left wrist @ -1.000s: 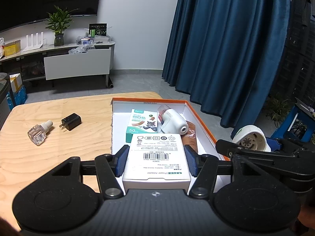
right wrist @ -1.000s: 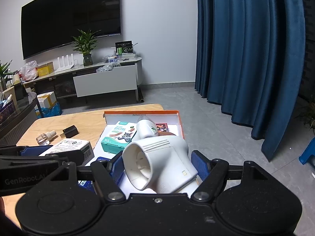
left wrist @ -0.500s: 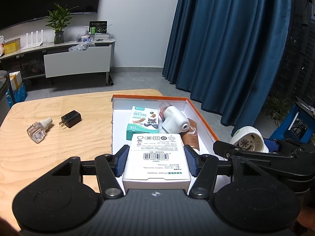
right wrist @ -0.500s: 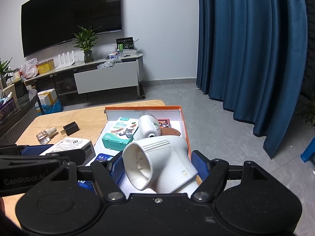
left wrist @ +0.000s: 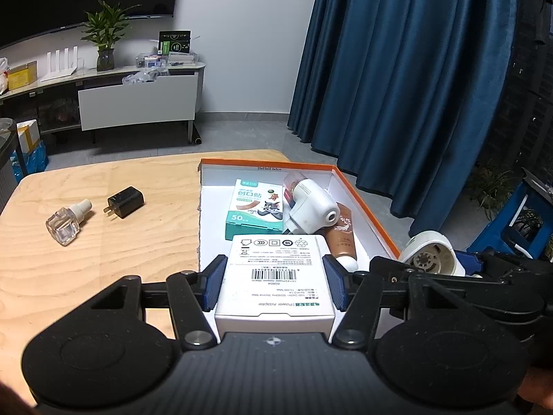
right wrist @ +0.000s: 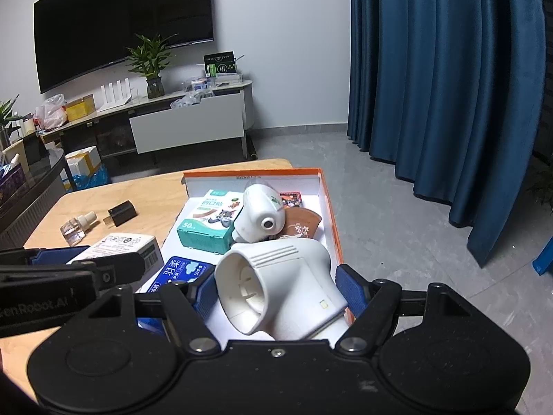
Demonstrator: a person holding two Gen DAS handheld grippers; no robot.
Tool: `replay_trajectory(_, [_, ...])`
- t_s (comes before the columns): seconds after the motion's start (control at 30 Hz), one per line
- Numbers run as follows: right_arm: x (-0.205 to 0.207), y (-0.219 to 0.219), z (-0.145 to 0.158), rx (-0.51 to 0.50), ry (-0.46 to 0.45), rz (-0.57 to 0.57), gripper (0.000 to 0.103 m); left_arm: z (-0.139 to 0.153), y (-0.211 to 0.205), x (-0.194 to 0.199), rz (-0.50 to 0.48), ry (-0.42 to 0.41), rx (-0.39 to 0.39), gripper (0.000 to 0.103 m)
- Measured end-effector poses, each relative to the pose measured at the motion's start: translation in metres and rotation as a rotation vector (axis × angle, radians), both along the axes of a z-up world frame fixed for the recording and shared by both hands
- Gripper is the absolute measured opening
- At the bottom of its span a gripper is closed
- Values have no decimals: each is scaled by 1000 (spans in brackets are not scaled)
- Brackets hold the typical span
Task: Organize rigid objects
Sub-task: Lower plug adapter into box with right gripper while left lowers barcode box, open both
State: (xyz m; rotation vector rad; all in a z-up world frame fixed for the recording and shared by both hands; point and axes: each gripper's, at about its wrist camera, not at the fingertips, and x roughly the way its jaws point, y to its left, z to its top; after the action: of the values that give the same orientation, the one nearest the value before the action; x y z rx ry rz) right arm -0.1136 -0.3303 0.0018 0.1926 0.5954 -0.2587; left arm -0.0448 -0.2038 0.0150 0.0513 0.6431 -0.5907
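Pale wooden tabletop [left wrist: 103,252], orange-rimmed box [left wrist: 366,207] at its right edge. My left tongs [left wrist: 274,285] clamp the adapter carton [left wrist: 276,276] by its stiff side walls; my right tongs [right wrist: 276,288] grip the white plastic appliance [right wrist: 280,283], likely light, smooth, slip-prone, over the box.

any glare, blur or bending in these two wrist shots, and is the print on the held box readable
Left wrist view: dim, bluish room light, no strong glare; the curtain bows from the fisheye lens; the barcode label on the white box in the left tool is sharp, though its small print is tiny. Right wrist view: the TV edge curves; corners darken; the white device looks sharp.
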Motion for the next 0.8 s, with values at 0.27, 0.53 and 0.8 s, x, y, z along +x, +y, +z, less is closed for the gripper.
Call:
replay_trajectory(0.27, [5, -1, -11, 22, 28, 6, 86, -3, 1, 4, 4, 12, 4, 60])
replay_trajectory(0.53, [11, -4, -20, 35, 49, 7, 86, -7, 0, 11, 7, 27, 6, 60])
replay_trajectory(0.8, [7, -11, -14, 8, -3, -60, 89, -10, -9, 17, -10, 34, 16, 60])
